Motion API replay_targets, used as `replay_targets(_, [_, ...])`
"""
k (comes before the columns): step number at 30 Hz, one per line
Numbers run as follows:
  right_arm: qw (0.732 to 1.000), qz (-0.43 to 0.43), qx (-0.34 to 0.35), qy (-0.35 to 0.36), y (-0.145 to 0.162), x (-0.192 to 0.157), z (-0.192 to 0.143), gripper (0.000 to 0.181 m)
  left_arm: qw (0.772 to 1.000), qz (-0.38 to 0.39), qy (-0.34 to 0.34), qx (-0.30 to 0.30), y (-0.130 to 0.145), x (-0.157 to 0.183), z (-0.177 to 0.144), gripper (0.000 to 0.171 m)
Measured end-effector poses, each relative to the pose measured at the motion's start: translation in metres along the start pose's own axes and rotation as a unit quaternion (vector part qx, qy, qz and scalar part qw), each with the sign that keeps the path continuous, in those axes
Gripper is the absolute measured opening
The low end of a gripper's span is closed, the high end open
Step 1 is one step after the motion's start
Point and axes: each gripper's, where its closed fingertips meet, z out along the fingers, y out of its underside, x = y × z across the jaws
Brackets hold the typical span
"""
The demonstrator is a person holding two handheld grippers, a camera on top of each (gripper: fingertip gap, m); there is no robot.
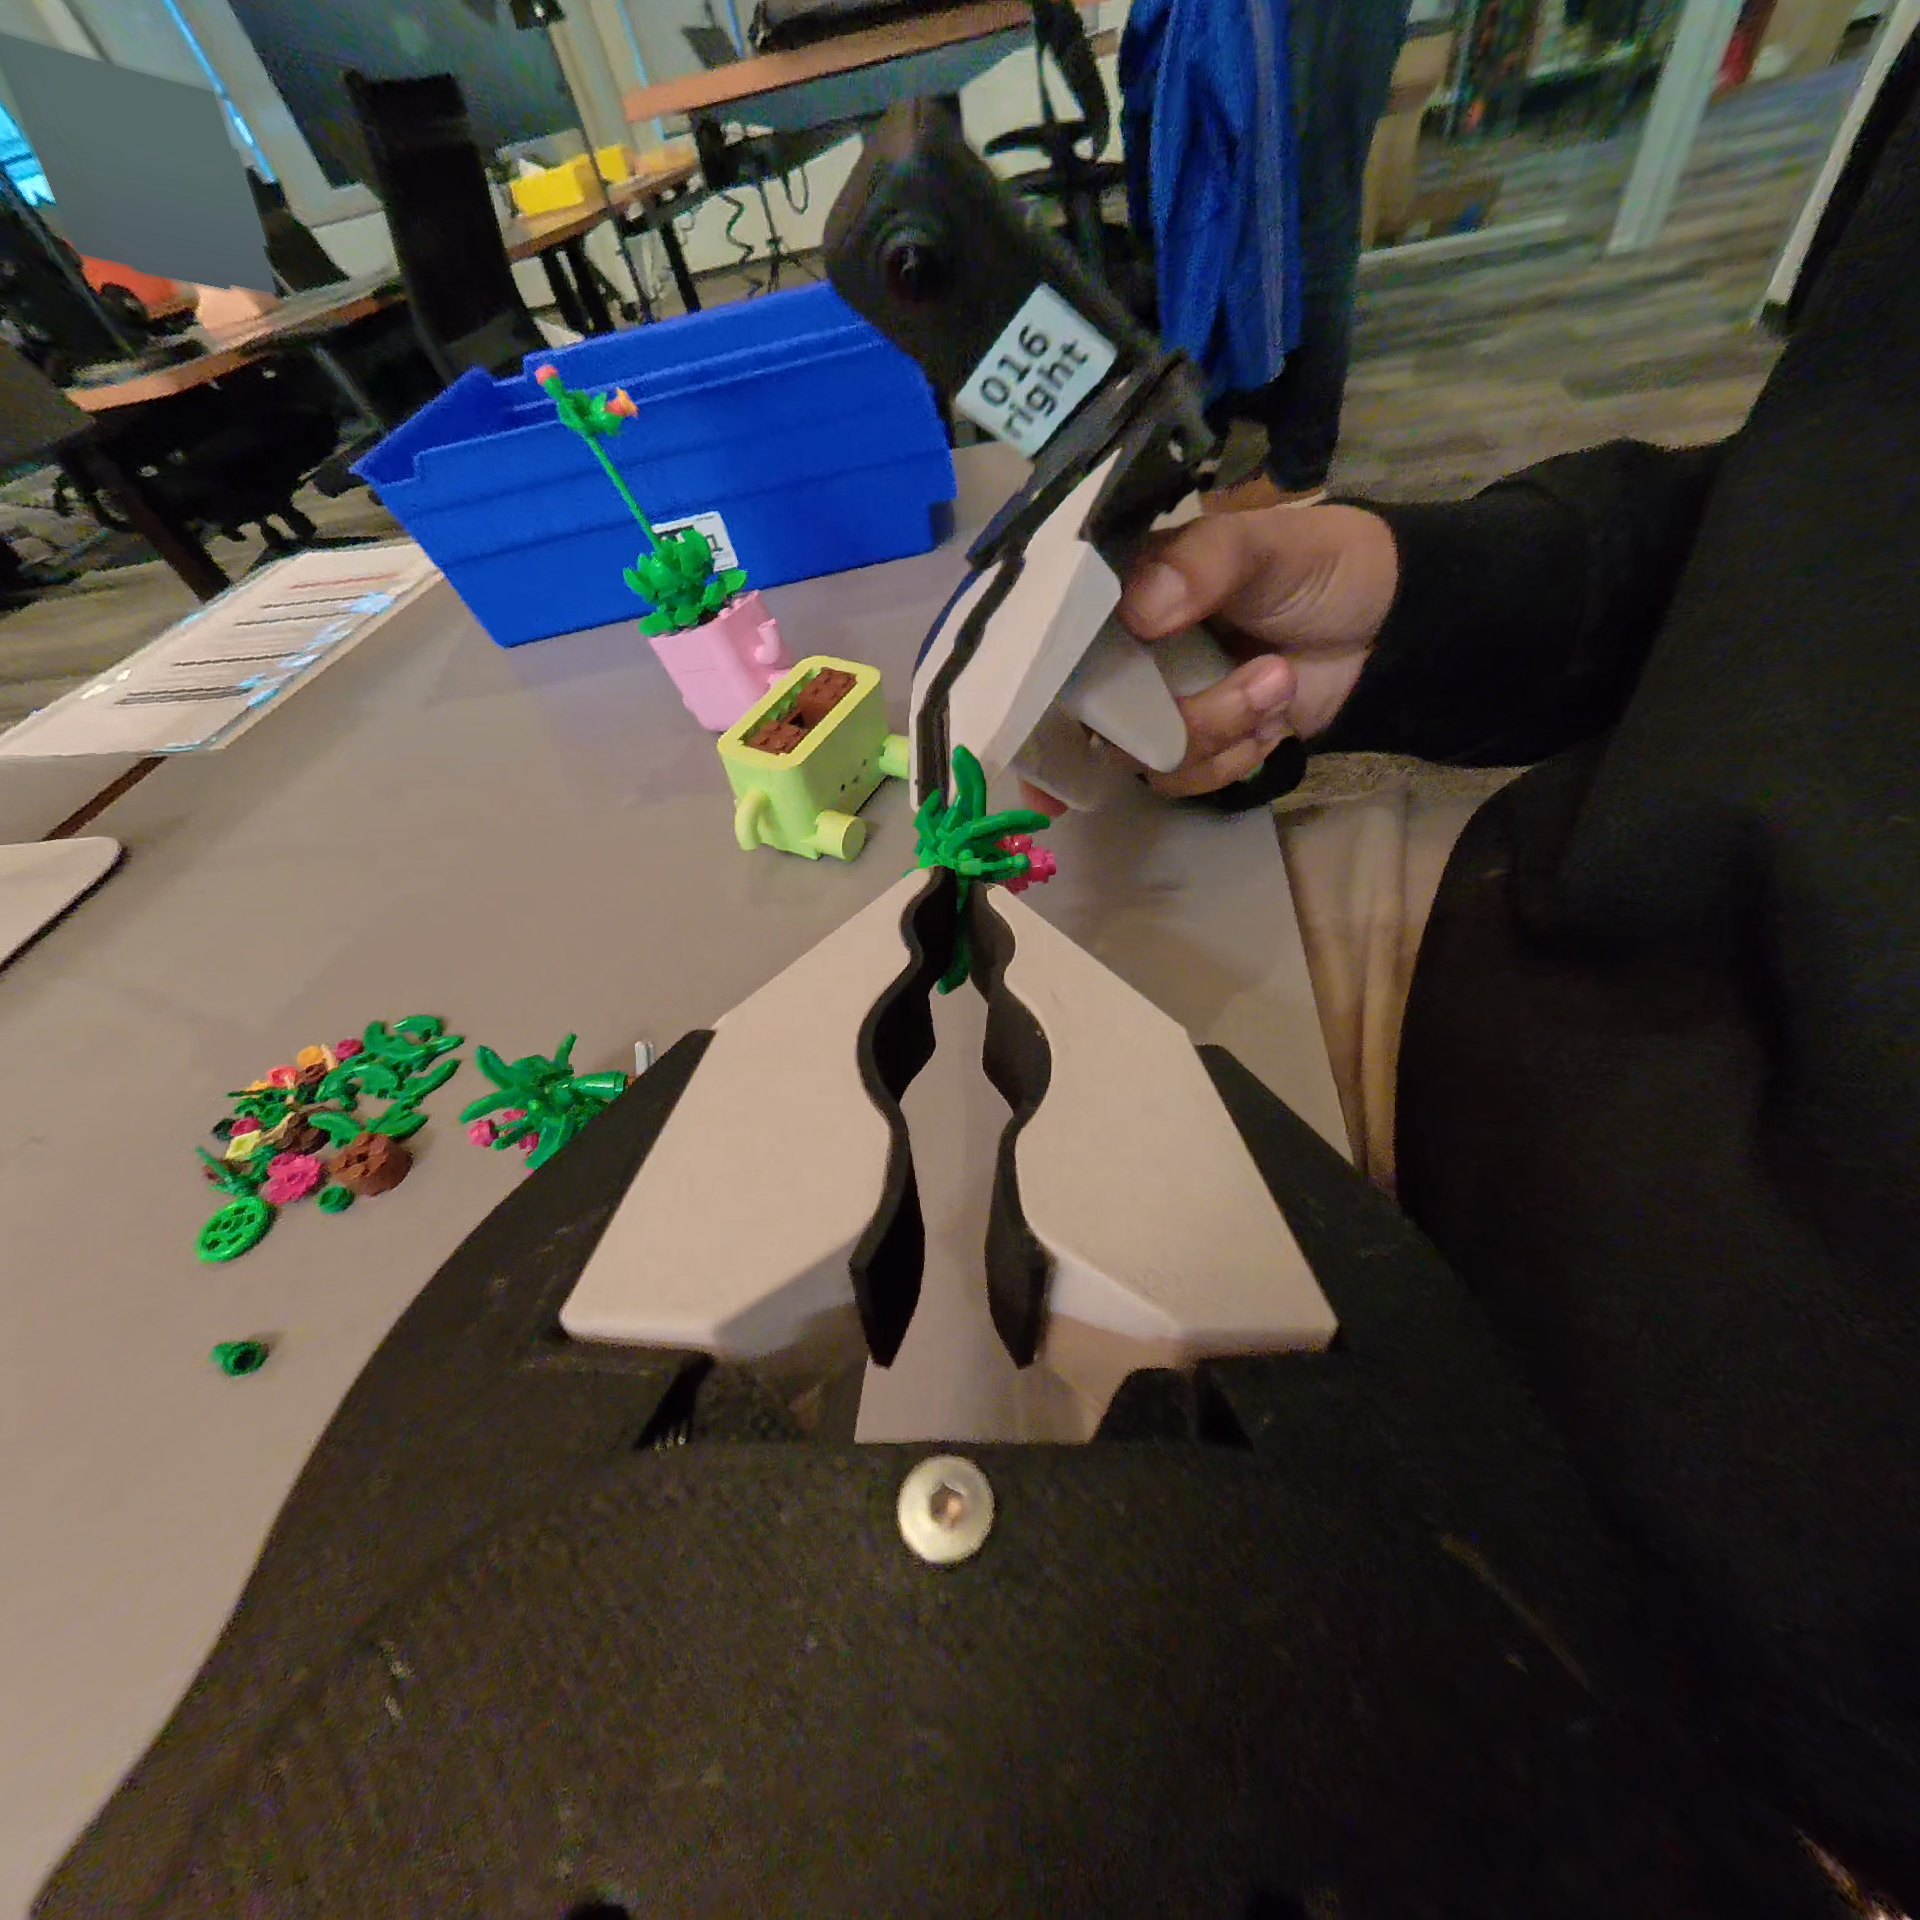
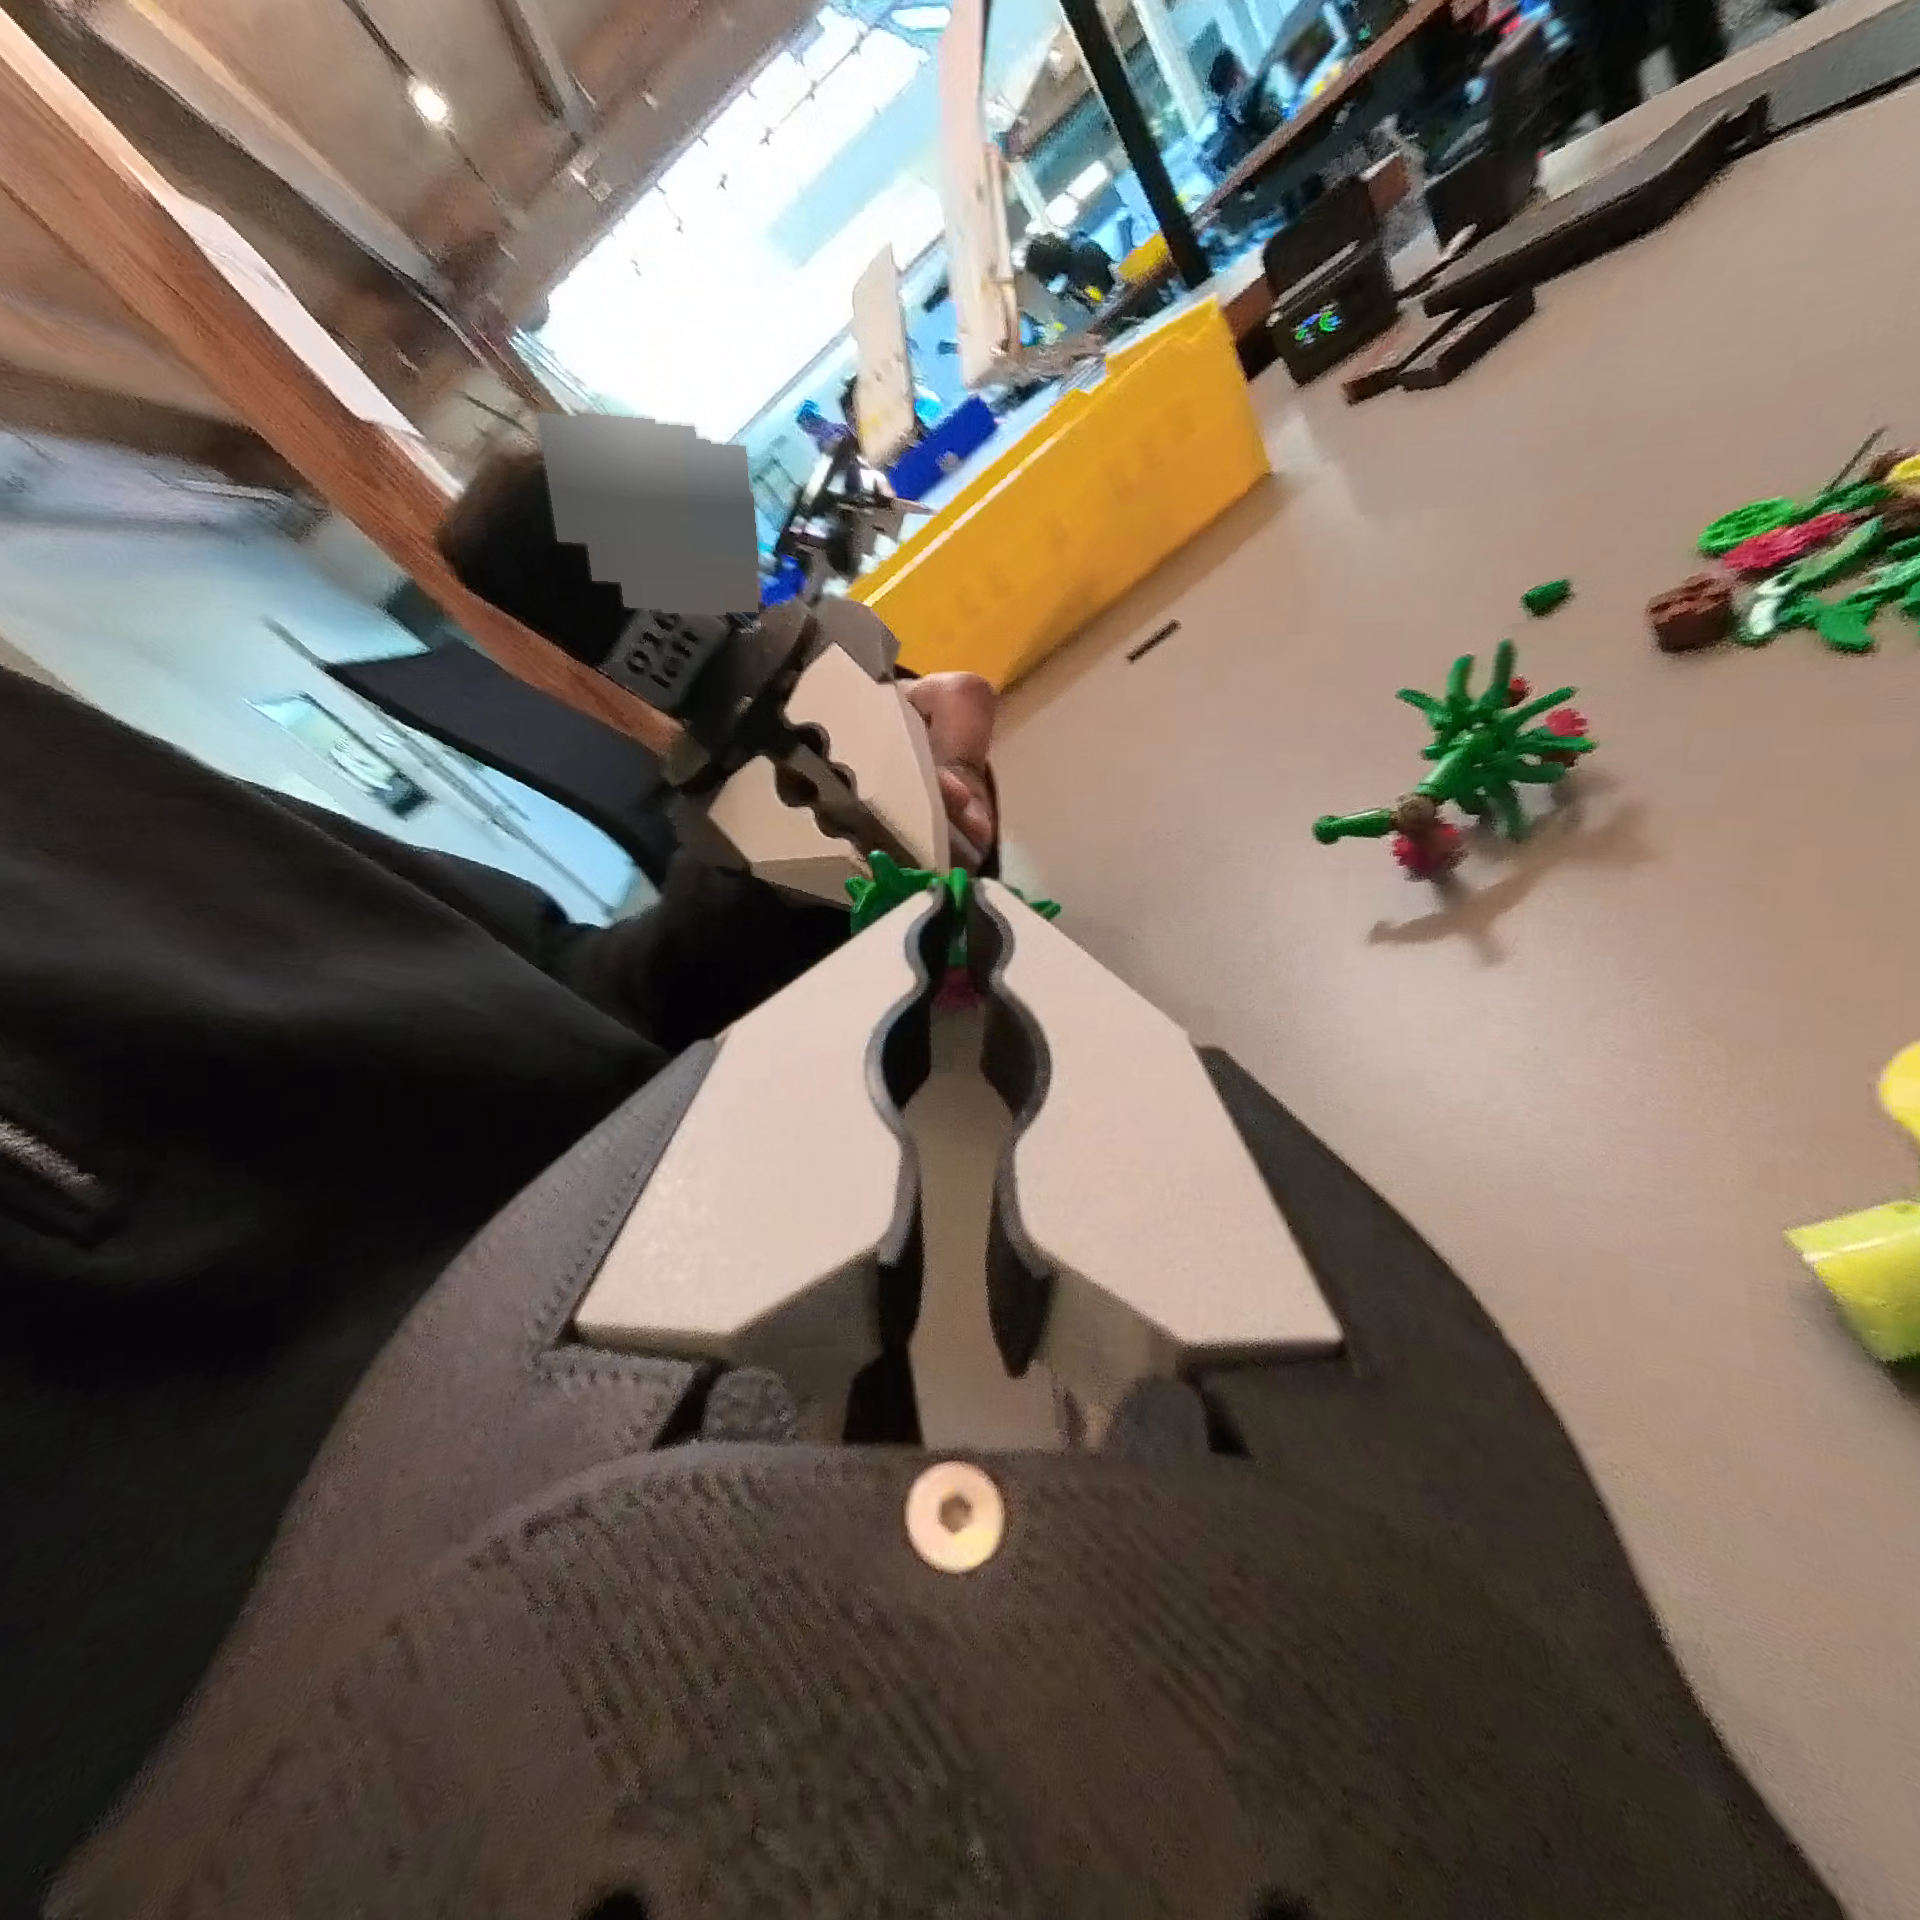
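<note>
A green toy-brick plant sprig [image 1: 977, 844] with a pink flower is pinched between both grippers above the table's near edge. My left gripper [image 1: 954, 883] is shut on it, and a green stem hangs down between the fingers. My right gripper [image 1: 928, 800], held by a hand, comes down from above and meets the same sprig. In the right wrist view my right gripper [image 2: 956, 902] is shut on the sprig [image 2: 883, 885], with pink showing between the fingers. The left gripper [image 2: 914, 864] is close behind it.
A lime-green brick pot [image 1: 805, 753] and a pink pot [image 1: 717, 665] with a tall plant stand before a blue bin [image 1: 727, 468]. A pile of loose pieces [image 1: 312, 1122], a second sprig [image 1: 540, 1101] and a small green piece [image 1: 241, 1356] lie at the left. A yellow bin [image 2: 1091, 499] stands farther off.
</note>
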Motion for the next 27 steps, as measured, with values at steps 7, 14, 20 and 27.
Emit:
replay_targets(7, [0.994, 0.090, 0.014, -0.063, 0.000, -0.005, -0.002, 0.000, 1.000, -0.011, 0.017, 0.012, -0.003, 0.004, 0.000, 0.000])
replay_targets(14, [0.999, 0.021, -0.048, 0.012, 0.015, 0.006, 0.000, 0.001, 0.997, 0.067, -0.021, -0.035, 0.011, 0.004, 0.004, 0.000])
replay_targets(20, [0.996, 0.075, -0.038, -0.037, 0.014, 0.000, -0.002, 0.000, 0.997, 0.067, -0.018, -0.019, 0.006, 0.007, 0.005, 0.000])
replay_targets(27, [0.992, 0.111, -0.009, -0.057, 0.006, 0.000, -0.005, 0.000, 0.995, 0.085, -0.057, 0.006, 0.001, 0.002, 0.007, 0.000])
